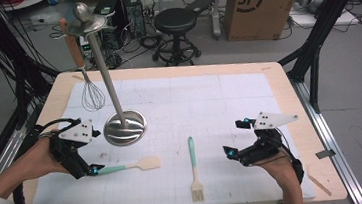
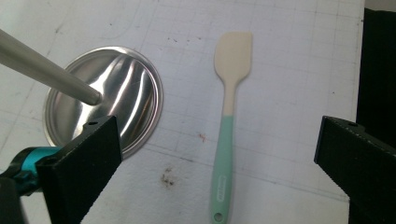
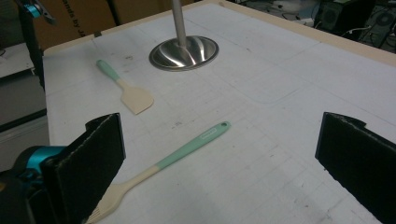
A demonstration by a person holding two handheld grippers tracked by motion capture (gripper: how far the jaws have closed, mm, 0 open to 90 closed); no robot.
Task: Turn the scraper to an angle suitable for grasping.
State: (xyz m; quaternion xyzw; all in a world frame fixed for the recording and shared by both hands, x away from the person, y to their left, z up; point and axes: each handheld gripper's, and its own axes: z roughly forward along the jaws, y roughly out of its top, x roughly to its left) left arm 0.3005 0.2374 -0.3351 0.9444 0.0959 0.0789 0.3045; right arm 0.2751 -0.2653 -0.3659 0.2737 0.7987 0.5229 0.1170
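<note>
Left gripper (image 1: 94, 169) fingers wide above spatula (image 2: 228, 116), untouched; right gripper (image 1: 229, 152) fingers wide, near brush (image 1: 194, 169).

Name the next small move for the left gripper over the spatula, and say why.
Probably lower the left gripper so its open jaws straddle the teal handle, then close. The spatula lies flat on the white mat, free of both jaws. The handle end sits between them in the left gripper view, beside the steel stand base. The whisk already hangs on that stand.
</note>
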